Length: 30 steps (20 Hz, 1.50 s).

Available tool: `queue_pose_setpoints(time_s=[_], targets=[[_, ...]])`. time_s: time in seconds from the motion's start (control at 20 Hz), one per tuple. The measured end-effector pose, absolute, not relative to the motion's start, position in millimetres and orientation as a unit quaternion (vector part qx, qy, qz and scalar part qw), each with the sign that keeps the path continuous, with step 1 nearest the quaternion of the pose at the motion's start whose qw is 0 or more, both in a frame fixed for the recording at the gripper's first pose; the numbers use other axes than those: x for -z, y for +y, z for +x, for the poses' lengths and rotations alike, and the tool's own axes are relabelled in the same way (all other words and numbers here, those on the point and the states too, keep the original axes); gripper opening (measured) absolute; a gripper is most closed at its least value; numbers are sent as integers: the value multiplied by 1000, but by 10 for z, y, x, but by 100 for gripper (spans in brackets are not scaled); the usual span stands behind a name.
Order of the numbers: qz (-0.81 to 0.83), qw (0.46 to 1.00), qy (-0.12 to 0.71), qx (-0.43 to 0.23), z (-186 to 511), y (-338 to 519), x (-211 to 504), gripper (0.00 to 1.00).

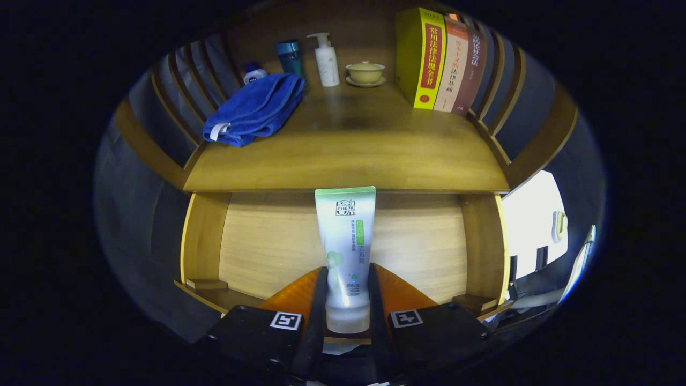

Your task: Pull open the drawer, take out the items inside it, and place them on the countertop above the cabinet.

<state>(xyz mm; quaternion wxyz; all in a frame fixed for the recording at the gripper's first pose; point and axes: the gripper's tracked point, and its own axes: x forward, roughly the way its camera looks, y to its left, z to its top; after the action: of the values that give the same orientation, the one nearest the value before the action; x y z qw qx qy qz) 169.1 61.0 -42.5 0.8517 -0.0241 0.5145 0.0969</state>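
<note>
A white and green tube [345, 252] is gripped between the two fingers of the hand-held gripper [345, 305], both fingers pressed against its lower part near the clear cap. The tube is held upright over the open drawer [278, 241], whose pale wooden floor is seen behind it. The flat top end of the tube reaches up to the front edge of the surface [348, 155] above the drawer. On that surface, well beyond the tube, a folded blue towel [254, 110] is laid to the tube's left. Behind the towel a small blue-capped bottle [253, 72] and a teal container [290, 56] are set, with a white pump bottle [326, 59] and a lidded cup on a saucer [365, 72] next to them. Three upright books [442, 61] are stood to the tube's right.
</note>
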Motion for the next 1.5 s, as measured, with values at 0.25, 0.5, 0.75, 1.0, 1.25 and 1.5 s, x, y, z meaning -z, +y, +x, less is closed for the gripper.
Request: queue_pose_setpoints(time_s=[0.25, 0.5, 0.75, 1.0, 1.25, 1.5], targets=[[-32, 861, 497, -101, 1964, 667, 166, 47], [-40, 879, 466, -97, 2446, 716, -154, 46], [-56, 885, 454, -83, 2947, 746, -176, 46], [-58, 878, 466, -89, 3305, 897, 115, 46], [-71, 878, 465, -90, 3531, 928, 267, 47], [-57, 877, 467, -93, 3511, 934, 279, 49]])
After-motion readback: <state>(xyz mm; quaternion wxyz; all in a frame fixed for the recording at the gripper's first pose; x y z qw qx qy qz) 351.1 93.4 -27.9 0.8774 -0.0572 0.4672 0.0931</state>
